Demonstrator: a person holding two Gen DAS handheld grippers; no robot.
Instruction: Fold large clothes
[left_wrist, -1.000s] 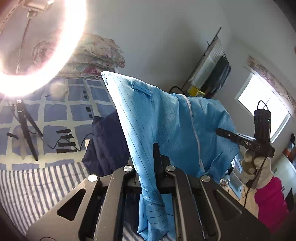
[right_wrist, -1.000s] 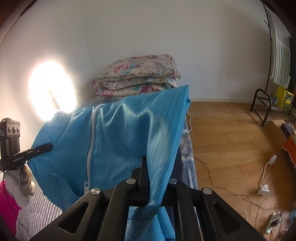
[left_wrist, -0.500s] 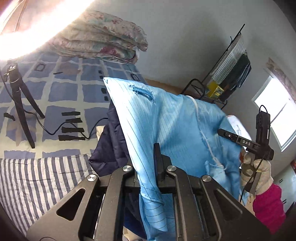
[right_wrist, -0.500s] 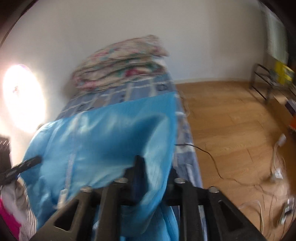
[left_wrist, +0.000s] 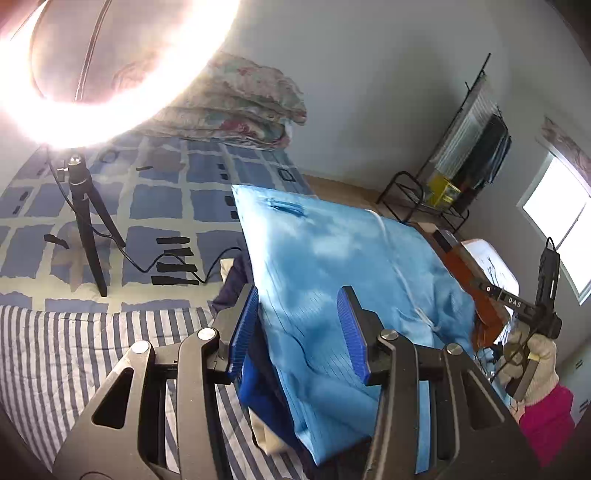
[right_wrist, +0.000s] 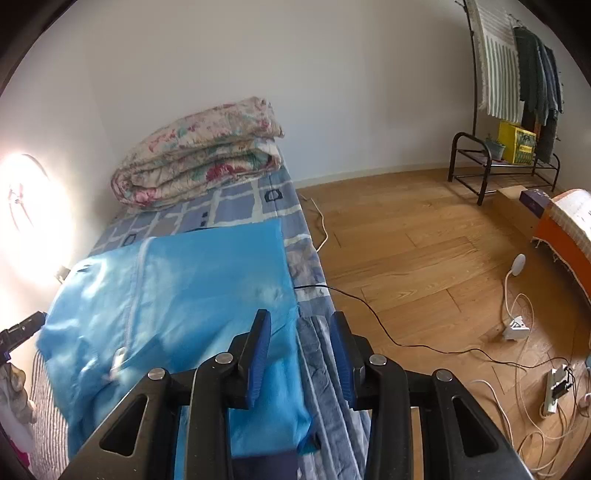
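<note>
A light blue zip garment lies spread on the bed, over a dark navy garment. My left gripper is open, its blue pads either side of the garment's near edge, gripping nothing. In the right wrist view the same blue garment lies flat with its white zip running down it. My right gripper is open above the garment's right corner and the bed edge. The other hand's gripper shows at the far right of the left wrist view.
A folded floral quilt sits at the head of the bed. A ring light on a black tripod stands on the bed with a cable. Wooden floor with cables, a clothes rack and an orange box lie to the right.
Both grippers held the blue garment up by its edges, lowered it onto the bed, then opened and let it go. It now lies flat.
</note>
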